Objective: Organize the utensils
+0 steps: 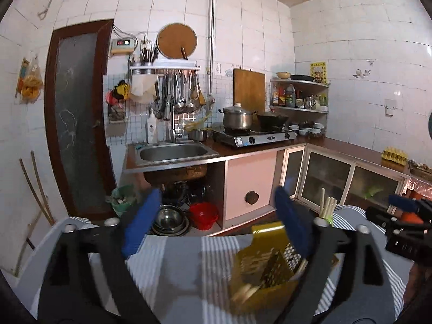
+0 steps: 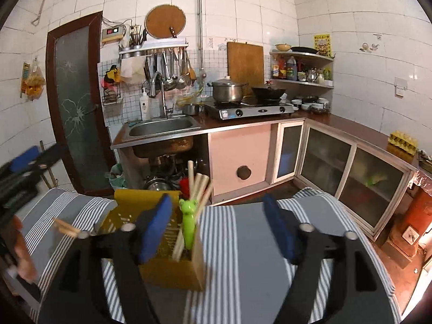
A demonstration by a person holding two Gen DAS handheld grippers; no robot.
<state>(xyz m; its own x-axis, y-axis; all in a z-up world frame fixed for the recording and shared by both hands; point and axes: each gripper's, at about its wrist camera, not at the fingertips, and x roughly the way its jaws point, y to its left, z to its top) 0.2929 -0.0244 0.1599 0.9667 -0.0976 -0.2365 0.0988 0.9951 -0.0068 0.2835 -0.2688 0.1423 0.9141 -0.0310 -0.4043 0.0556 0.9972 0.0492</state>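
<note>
Each hand-held gripper [image 2: 218,226] is black (blue pads [image 2: 155,226], silver screws [image 2: 305,226]).

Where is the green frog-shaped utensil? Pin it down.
In the right wrist view the green frog-shaped utensil stands upright in the yellow utensil holder, beside the wooden chopsticks, on the striped cloth.

Striped grey cloth-covered table [image 2: 256,243] bearing a yellow utensil holder [image 2: 162,267] with loose chopsticks [image 2: 66,228] beside.
</note>
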